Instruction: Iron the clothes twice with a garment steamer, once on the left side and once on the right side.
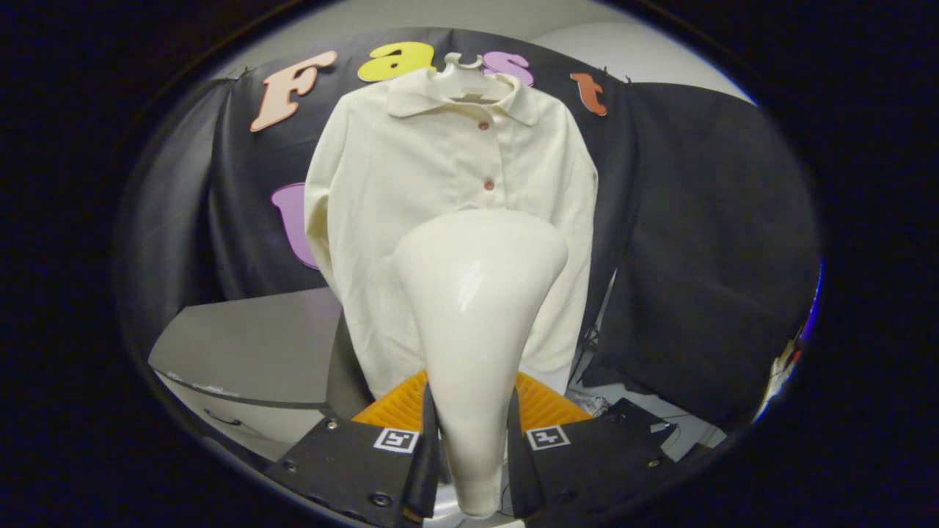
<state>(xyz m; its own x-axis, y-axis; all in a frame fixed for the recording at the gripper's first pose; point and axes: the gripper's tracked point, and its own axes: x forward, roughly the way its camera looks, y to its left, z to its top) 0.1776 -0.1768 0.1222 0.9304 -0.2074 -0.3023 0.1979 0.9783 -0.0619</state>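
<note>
A cream long-sleeved shirt (455, 191) with small reddish buttons hangs on a white hanger (463, 70) against the booth's black wall. My gripper (473, 447) is shut on the narrow handle of a glossy cream garment steamer (477, 293). The steamer widens upward to a broad head that stands in front of the shirt's lower middle. Whether the head touches the cloth I cannot tell. The shirt's lower front is hidden behind the steamer.
A grey table top (249, 345) lies to the left, below the shirt. An orange ribbed object (539, 403) sits just behind the fingers. Black cloth (704, 242) drapes on the right, with some clutter at its foot.
</note>
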